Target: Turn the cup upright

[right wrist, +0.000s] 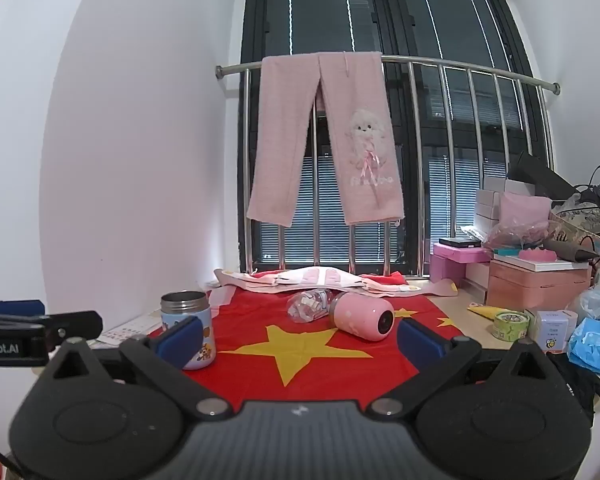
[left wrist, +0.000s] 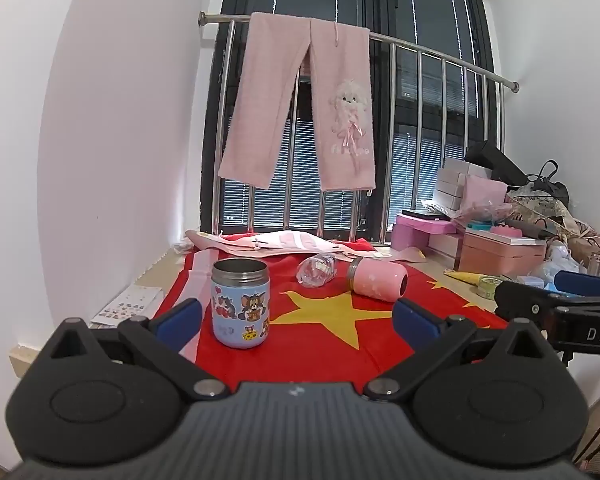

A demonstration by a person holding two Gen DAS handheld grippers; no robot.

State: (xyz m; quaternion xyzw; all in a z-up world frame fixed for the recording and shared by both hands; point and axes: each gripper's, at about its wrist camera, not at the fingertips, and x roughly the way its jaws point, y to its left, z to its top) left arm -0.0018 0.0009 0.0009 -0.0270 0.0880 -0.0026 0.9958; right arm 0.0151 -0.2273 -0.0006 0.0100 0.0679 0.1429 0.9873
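Observation:
A blue cartoon cup (left wrist: 240, 304) stands upright, mouth up, on the red flag cloth (left wrist: 320, 344); it also shows in the right wrist view (right wrist: 188, 328). A pink cup (left wrist: 378, 280) lies on its side farther back, base toward me; it also shows in the right wrist view (right wrist: 362, 316). A clear plastic bottle (left wrist: 316, 270) lies beside it on its left (right wrist: 310, 304). My left gripper (left wrist: 296, 320) is open and empty, its left finger next to the blue cup. My right gripper (right wrist: 300, 338) is open and empty, short of the pink cup.
Pink boxes (left wrist: 500, 252) and clutter crowd the right side of the sill (right wrist: 540, 280). A tape roll (right wrist: 510, 326) and blue packet (right wrist: 594, 344) lie right of the cloth. Pink trousers (left wrist: 300, 108) hang on the window rail. A sticker sheet (left wrist: 128, 306) lies at left.

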